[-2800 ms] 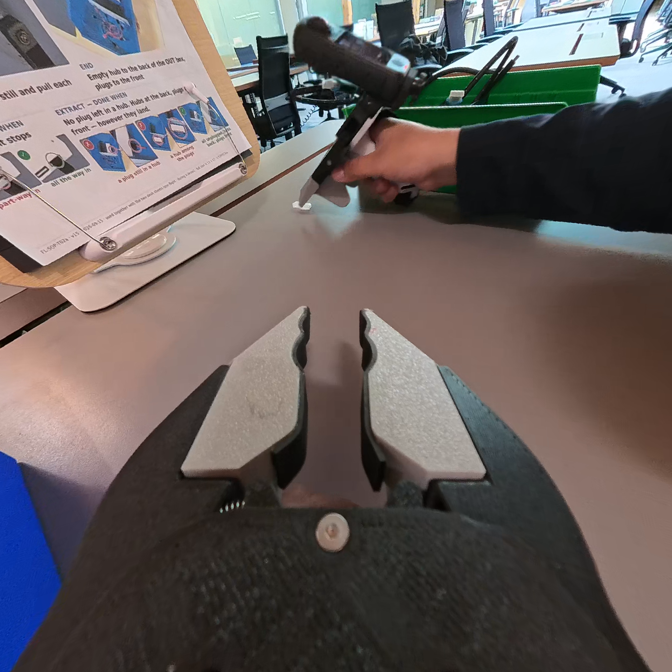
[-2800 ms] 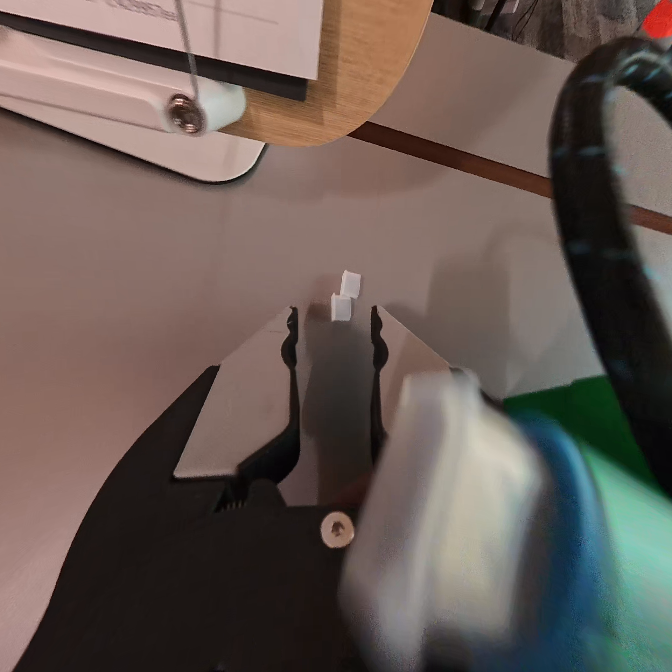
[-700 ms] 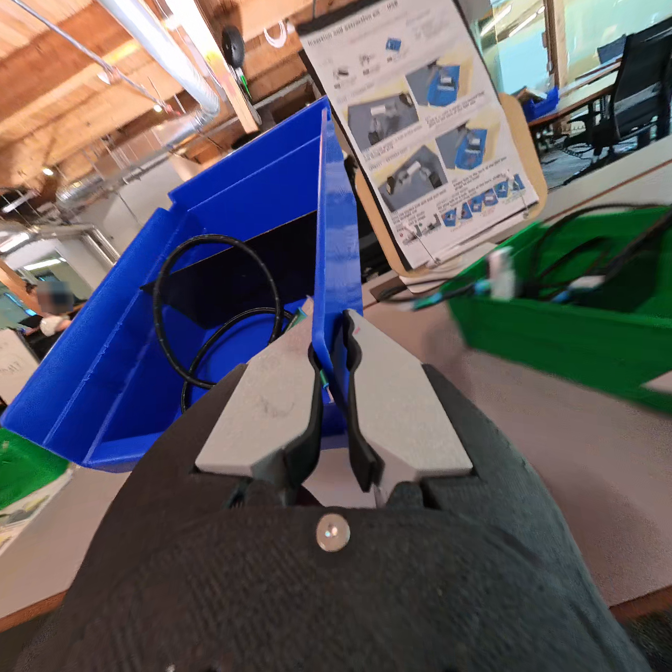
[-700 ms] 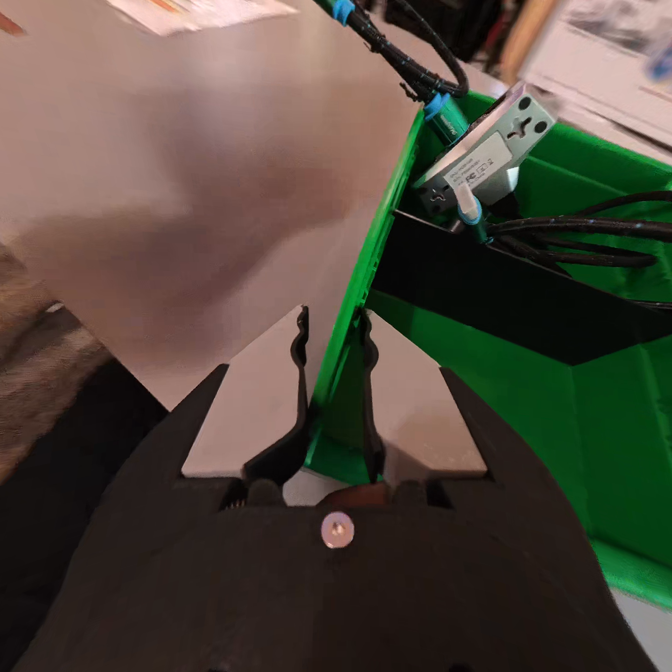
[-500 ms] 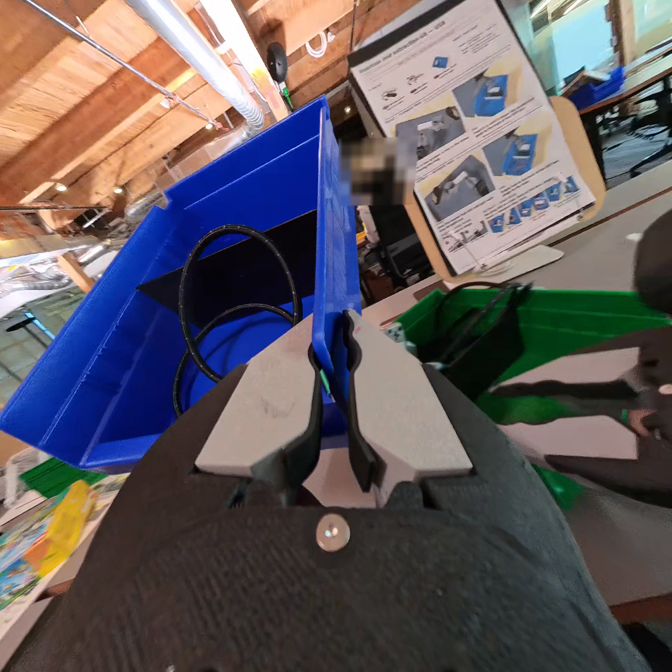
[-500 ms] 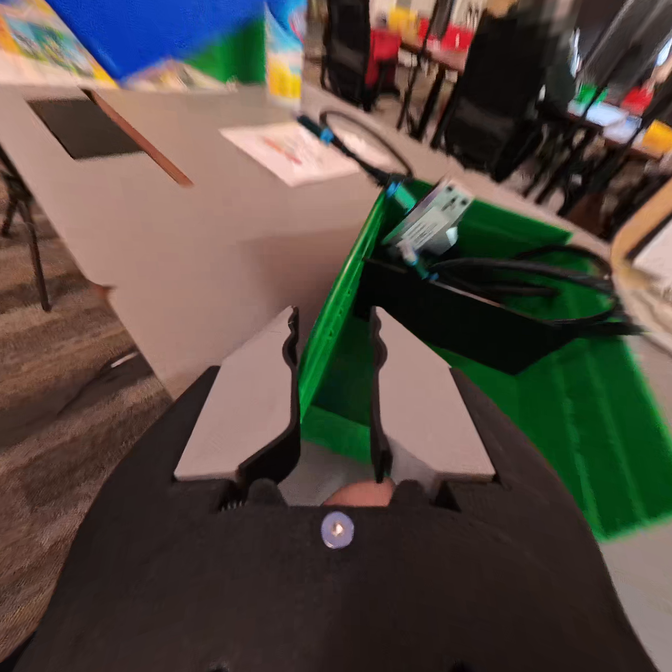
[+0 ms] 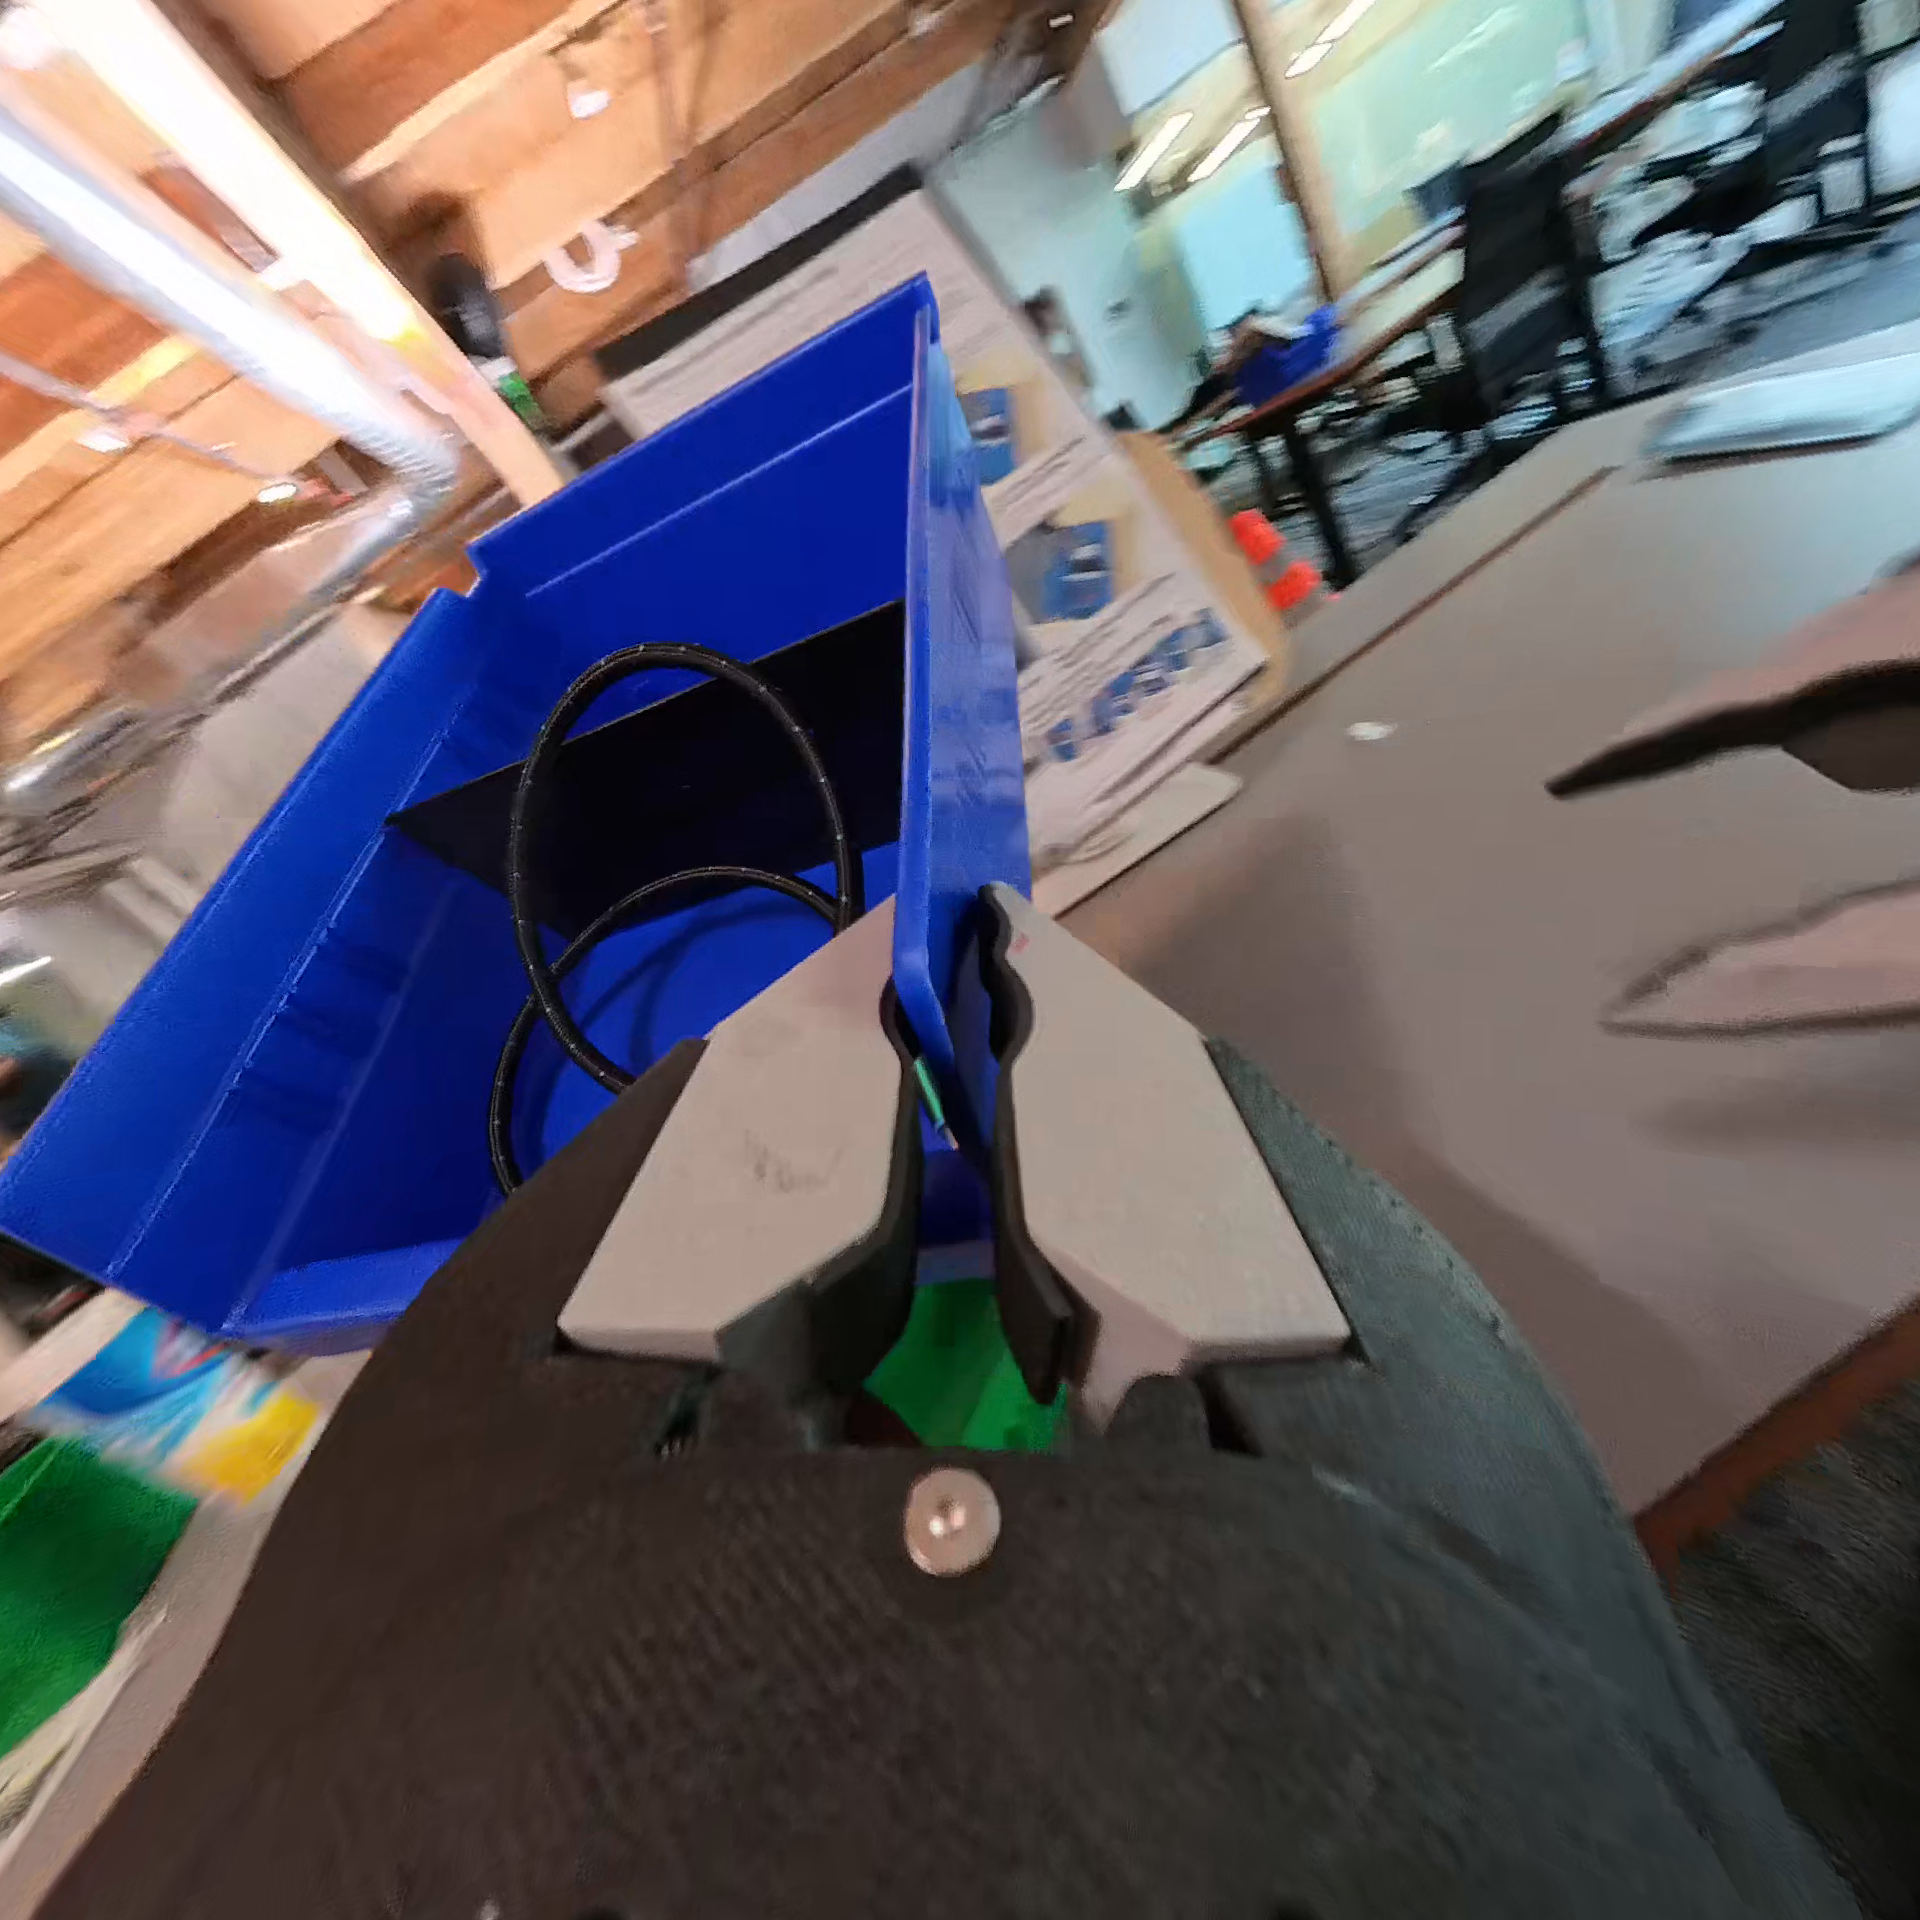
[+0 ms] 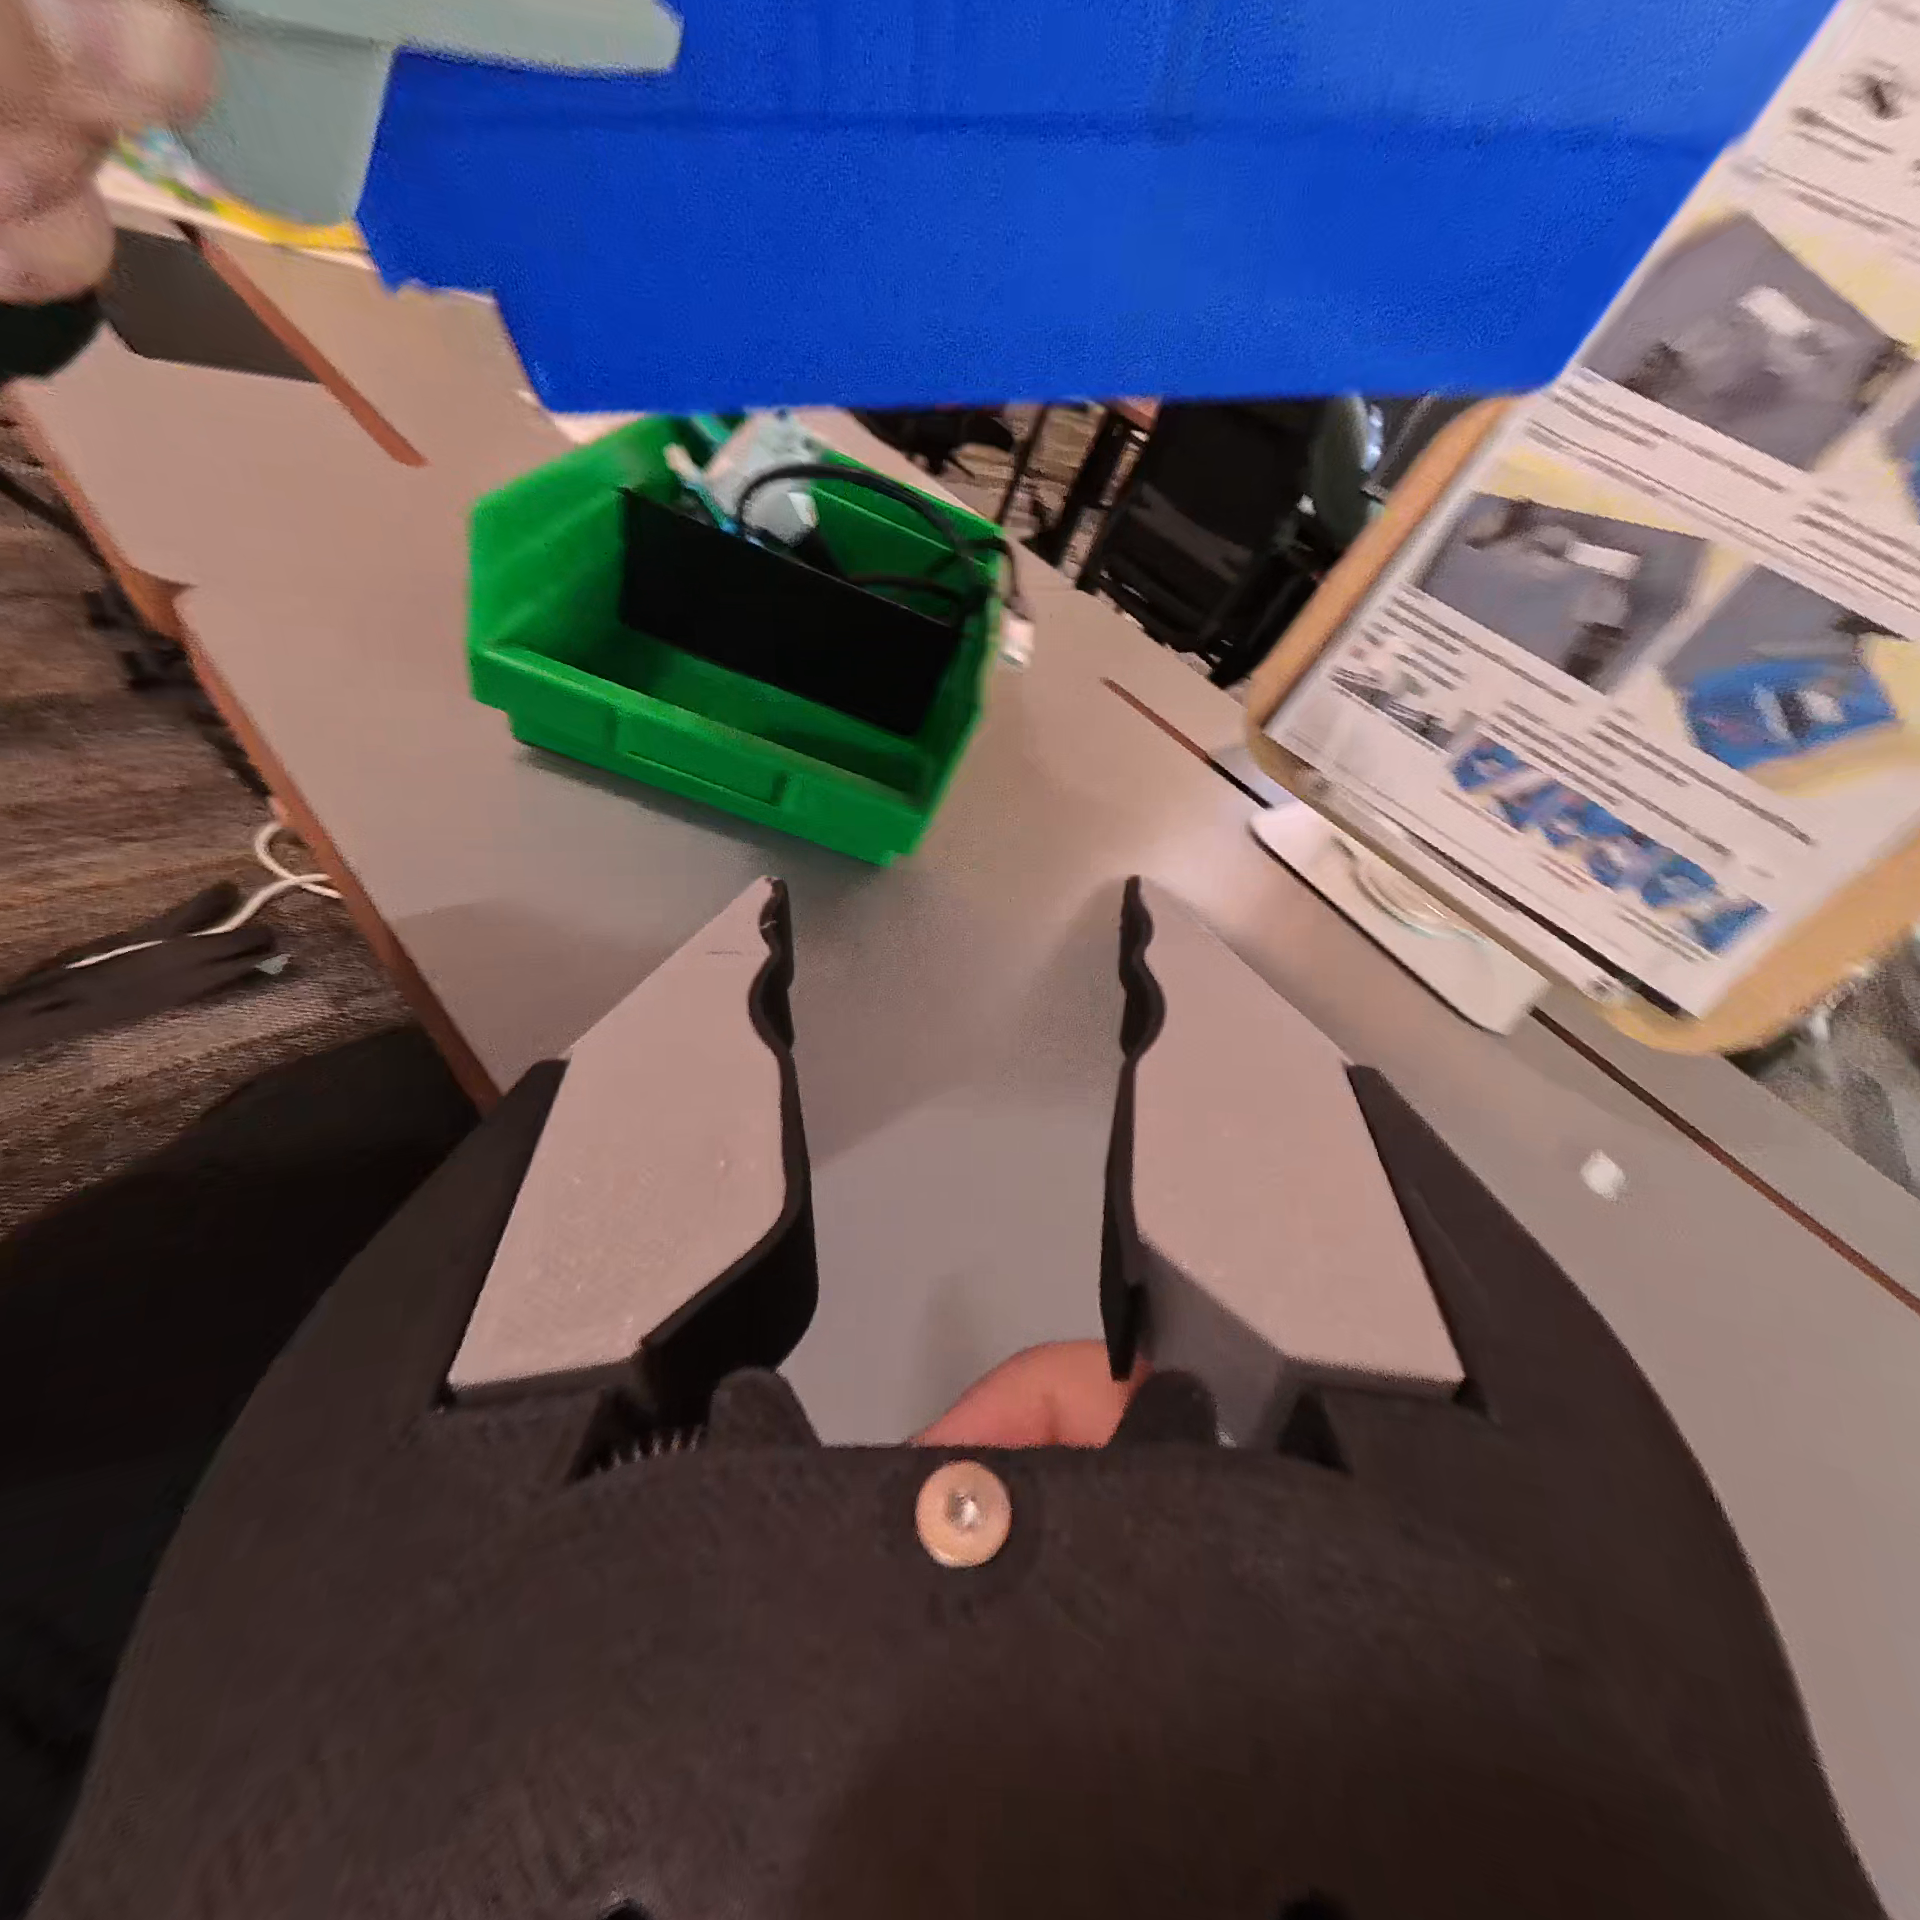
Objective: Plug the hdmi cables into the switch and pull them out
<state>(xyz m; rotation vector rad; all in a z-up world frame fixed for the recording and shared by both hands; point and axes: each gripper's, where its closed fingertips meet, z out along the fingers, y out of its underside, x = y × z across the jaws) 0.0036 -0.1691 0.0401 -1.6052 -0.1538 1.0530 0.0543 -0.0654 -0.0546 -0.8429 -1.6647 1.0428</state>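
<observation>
My left gripper (image 7: 940, 914) is shut on the right side wall of a blue bin (image 7: 665, 582) and holds it lifted and tilted in the air. A looped black cable (image 7: 675, 790) and a black divider lie inside it. In the right wrist view the blue bin (image 8: 1039, 208) hangs overhead. My right gripper (image 8: 951, 894) is open and empty above the grey table (image 8: 644, 894). A green bin (image 8: 727, 717) stands on the table ahead of it, holding a black divider, black cables and a silver switch (image 8: 769, 478).
An instruction sheet on a wooden stand (image 8: 1621, 582) stands at the right of the table. The table's left edge (image 8: 312, 831) drops to carpet, where a dark glove (image 8: 145, 966) lies. A small white piece (image 8: 1603, 1174) lies on the table at the right. Left tips to right tips: about 15 cm.
My right gripper has let go of the green bin's wall, opened and pulled back; the bin now stands on the table. My left gripper still holds the blue bin and has swung it over.
</observation>
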